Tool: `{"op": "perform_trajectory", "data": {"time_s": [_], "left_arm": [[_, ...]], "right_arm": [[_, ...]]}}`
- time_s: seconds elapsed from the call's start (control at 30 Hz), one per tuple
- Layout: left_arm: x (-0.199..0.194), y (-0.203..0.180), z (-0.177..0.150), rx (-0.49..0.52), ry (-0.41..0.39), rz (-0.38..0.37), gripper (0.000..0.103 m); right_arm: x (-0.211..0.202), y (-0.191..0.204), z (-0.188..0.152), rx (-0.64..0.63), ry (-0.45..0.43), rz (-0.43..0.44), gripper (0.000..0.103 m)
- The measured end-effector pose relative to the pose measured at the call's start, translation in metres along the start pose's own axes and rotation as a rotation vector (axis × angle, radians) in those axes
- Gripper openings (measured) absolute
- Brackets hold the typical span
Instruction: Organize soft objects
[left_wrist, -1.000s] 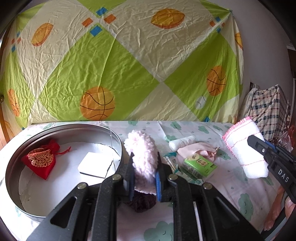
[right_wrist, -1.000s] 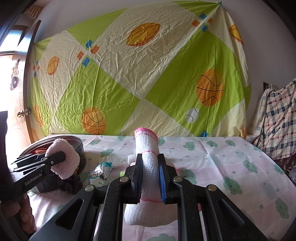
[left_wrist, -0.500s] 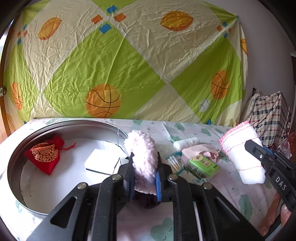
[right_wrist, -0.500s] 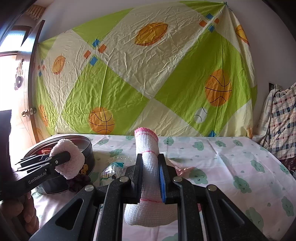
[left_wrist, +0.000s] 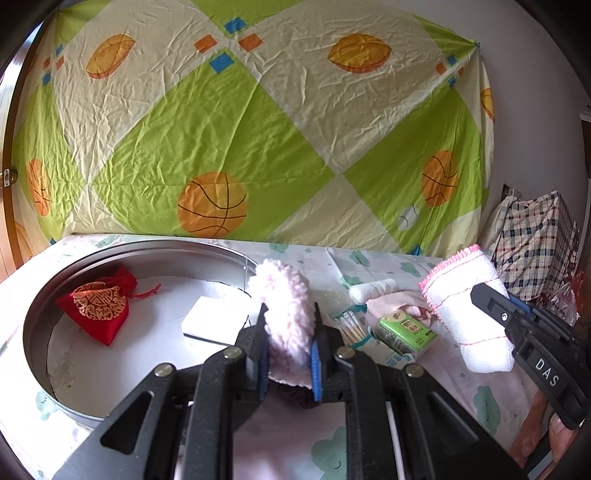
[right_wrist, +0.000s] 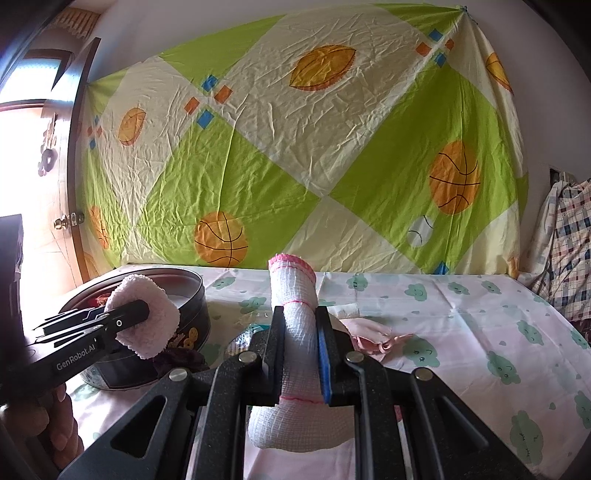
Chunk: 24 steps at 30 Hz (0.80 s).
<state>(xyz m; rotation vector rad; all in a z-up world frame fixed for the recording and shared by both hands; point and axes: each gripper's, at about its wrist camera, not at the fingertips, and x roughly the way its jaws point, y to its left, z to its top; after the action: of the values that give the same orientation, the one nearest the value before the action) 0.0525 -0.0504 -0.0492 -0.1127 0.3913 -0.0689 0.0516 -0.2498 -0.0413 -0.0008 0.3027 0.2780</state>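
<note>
Hidden or unclear: a dark maroon item (left_wrist: 295, 393) is sitting under the left gripper's jaws, mostly covered, so what it is cannot be told; the near lower end of the white gauze cloth (right_wrist: 295, 332) is disappearing behind the right gripper's frame; a hand (right_wrist: 55, 417) under the left gripper is showing only as fingers at the left edge of the right wrist view; print on the green packet (left_wrist: 404, 332) is too small to read; the clear bag of cotton swabs (left_wrist: 352, 325) is partly overlapped by that packet.

Left gripper (left_wrist: 288, 354): jaws are pressing in on the fluffy pink cloth (left_wrist: 286, 317), which is standing up between the pads and rising past their tips; it is hanging at the near right edge of the round metal tin (left_wrist: 44, 317), just outside the rim as far as can be judged; inside the tin a red drawstring pouch (left_wrist: 98, 308) is lying at far left and a white block (left_wrist: 212, 319) right of it, apart from each other.

Right gripper (right_wrist: 301, 339): jaws are clamping the white gauze cloth, pink-stitched at its far end, upright between the pads; in the left wrist view it is hanging right of the packet.

On the cloud-print sheet (right_wrist: 461, 317): a pale pink bag (right_wrist: 369, 332) is lying just beyond the right gripper; a small white roll (left_wrist: 373, 290) is lying far of the swabs.
</note>
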Motion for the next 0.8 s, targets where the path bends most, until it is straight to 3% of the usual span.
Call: {"op": "perform_trajectory", "data": {"time_s": [0.8], "left_arm": [[-0.011,0.02,-0.001,-0.024,-0.003,0.0,0.016]], "right_arm": [[0.004,0.029,0.0,-0.019,-0.005,0.078,0.017]]}}
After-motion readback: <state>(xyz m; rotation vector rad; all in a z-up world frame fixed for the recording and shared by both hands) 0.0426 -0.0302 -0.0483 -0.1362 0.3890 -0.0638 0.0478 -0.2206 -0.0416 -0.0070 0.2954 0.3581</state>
